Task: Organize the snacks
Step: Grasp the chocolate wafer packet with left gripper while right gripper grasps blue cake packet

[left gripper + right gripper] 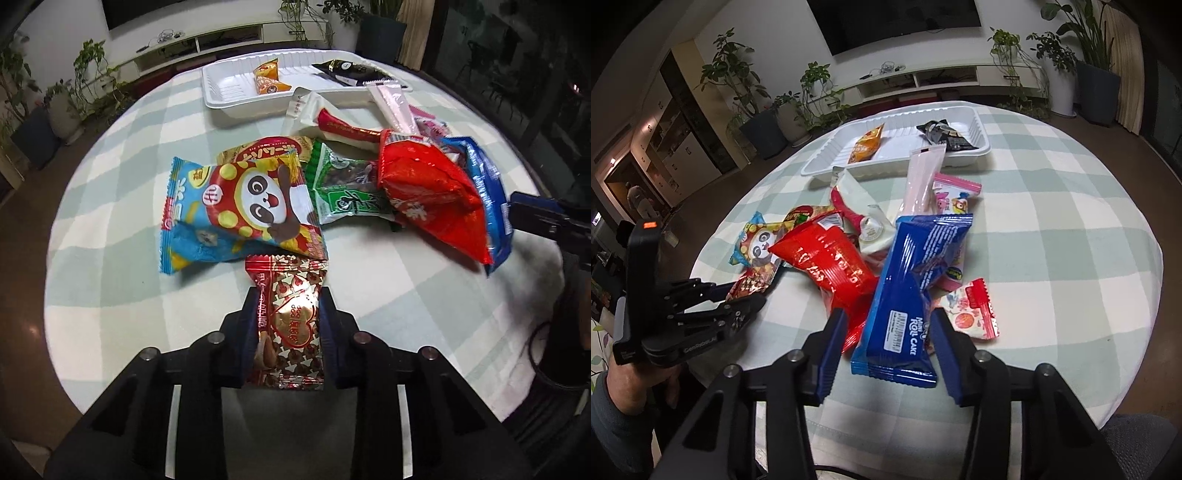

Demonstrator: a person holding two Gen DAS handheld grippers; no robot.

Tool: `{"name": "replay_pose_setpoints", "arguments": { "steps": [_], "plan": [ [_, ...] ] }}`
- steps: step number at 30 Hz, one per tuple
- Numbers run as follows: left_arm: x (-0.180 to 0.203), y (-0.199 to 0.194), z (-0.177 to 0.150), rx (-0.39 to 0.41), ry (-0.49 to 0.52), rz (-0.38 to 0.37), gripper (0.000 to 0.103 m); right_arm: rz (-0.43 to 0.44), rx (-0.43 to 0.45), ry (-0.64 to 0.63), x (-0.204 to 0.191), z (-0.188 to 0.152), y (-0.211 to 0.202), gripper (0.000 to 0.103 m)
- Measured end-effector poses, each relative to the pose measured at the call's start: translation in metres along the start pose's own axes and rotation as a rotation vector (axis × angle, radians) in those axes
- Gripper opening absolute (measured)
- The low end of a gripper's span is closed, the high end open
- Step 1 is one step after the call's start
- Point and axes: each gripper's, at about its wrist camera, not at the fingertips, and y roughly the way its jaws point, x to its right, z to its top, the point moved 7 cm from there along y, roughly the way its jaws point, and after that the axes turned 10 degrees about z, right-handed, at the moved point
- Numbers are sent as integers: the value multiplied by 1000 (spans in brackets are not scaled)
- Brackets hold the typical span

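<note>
Pick phase, both hands at once, at the near edge of the round table with the pale green checked cloth (1052, 192).

Left gripper (288, 317): jaws narrow, pads pressing both sides of the small shiny red-and-gold foil wrapper with a heart print (290, 321). Reads as gripped. Wrapper's far end sits just beside the blue-and-red panda-print packet (240, 206).

Right gripper (888, 339): jaws straddle the near end of the long blue foil "Mini Roll Cake" pack (916, 280). Some gap shows at both pads, so I judge it not clamped yet. Pack lies on the pile, overlapping the glossy red foil bag (827, 266).

White ribbed plastic tray (982, 147) sits toward the far edge and holds an orange pouch (866, 146) and a black pouch (942, 134); most snacks are still loose.

Next: finish closing the right, lift both straight up so neighbours don't drag, then carry over the pile to the tray. Risk: red bag snagging on the blue pack.
</note>
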Motion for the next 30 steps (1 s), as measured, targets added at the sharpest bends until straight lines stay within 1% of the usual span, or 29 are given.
{"name": "replay_pose_setpoints", "arguments": {
  "steps": [1, 5, 8, 12, 13, 15, 17, 19, 25, 30],
  "plan": [
    [-2, -4, -1, 6, -29, -37, 27, -3, -2, 1, 1, 1, 1, 48],
    [-9, -14, -6, 26, -124, -131, 26, -20, -36, 21, 6, 5, 13, 48],
    [-7, -19, -8, 31, -154, -172, 26, -24, -65, 33, 9, 6, 24, 48],
    [1, -21, -8, 32, -167, -223, 26, -30, -72, 24, 10, 10, 31, 48],
    [3, -21, -8, 32, -168, -232, 26, -31, -75, 21, 10, 10, 32, 47],
    [7, -21, -8, 32, -168, -246, 26, -41, -83, 6, 10, 10, 33, 43],
    [11, -21, -9, 32, -168, -257, 26, -47, -88, -3, 11, 10, 34, 34],
    [14, -22, -8, 35, -170, -268, 26, -40, -92, -9, 11, 9, 35, 31],
    [12, -27, -5, 53, -182, -284, 26, 0, -54, 6, 10, 10, 22, 28],
    [6, -35, 3, 77, -213, -314, 26, 67, -3, 45, 7, 17, 1, 28]
  ]
}}
